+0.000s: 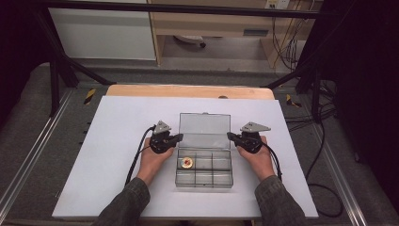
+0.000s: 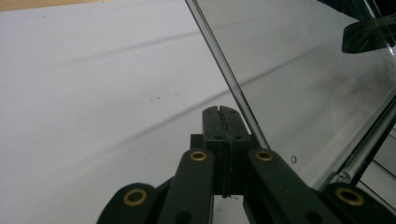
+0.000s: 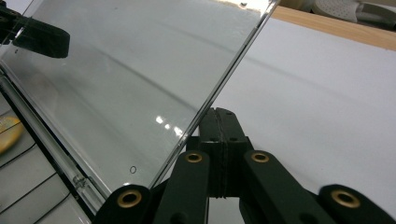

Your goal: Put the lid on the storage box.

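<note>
A clear plastic compartment box (image 1: 204,184) stands mid-table with its lid (image 1: 204,125) raised and leaning back. A round gold-coloured piece (image 1: 187,162) lies in its back left compartment and shows as a yellow edge (image 3: 9,133) in the right gripper view. My left gripper (image 1: 180,137) is shut with nothing in it, its tip (image 2: 222,112) against the lid's left edge (image 2: 233,88). My right gripper (image 1: 229,136) is shut too and holds nothing, with its tip (image 3: 218,114) at the lid's right edge (image 3: 219,88). Each gripper shows through the lid from the other side.
The box rests on a white sheet (image 1: 117,155) over a wooden table (image 1: 188,91). Cables (image 1: 324,141) trail on the floor at the right. Black frame posts (image 1: 54,80) stand at the back left and back right.
</note>
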The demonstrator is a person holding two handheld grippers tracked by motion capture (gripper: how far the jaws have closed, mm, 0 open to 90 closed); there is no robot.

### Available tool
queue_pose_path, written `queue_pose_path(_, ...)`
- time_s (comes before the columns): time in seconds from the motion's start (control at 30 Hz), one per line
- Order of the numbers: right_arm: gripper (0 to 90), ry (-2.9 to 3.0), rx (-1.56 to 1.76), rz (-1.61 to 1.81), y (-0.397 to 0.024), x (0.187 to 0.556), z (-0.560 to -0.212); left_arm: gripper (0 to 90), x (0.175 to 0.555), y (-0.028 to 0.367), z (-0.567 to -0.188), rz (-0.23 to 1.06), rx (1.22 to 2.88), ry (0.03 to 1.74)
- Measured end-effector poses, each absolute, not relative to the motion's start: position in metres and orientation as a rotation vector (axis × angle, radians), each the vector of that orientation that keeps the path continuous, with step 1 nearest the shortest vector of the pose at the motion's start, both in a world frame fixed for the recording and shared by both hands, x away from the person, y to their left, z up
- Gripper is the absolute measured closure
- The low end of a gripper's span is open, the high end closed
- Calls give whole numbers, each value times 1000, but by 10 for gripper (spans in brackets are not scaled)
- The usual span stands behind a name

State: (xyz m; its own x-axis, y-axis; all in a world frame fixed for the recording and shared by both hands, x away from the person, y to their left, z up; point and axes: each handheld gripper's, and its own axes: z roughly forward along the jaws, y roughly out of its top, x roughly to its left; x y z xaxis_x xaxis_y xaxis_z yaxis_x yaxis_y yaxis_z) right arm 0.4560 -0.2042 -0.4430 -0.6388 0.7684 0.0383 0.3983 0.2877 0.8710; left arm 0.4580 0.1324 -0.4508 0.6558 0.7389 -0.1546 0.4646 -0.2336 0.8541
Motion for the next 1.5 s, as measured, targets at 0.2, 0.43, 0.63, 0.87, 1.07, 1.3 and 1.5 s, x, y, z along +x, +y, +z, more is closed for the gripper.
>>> queue_pose_path(0.2, 900, 2170, 1040, 1299, -204, 455, -442, 900, 458, 133, -450, 353, 1884, 943)
queue_pose_path(0.43, 900, 2166, 1025, 1289, -204, 454, -440, 900, 458, 133, -450, 351, 1882, 943)
queue_pose_path(0.63, 900, 2160, 1015, 1282, -203, 453, -439, 900, 458, 133, -449, 351, 1866, 946)
queue_pose_path(0.87, 900, 2158, 1015, 1287, -203, 452, -438, 900, 457, 134, -446, 360, 1866, 942)
queue_pose_path(1.07, 900, 2152, 1008, 1289, -203, 450, -437, 900, 456, 134, -445, 361, 1858, 934)
queue_pose_path(1.3, 900, 2151, 990, 1288, -203, 449, -435, 900, 455, 135, -444, 369, 1858, 923)
queue_pose_path(1.5, 900, 2151, 989, 1294, -204, 447, -434, 900, 455, 135, -443, 367, 1853, 919)
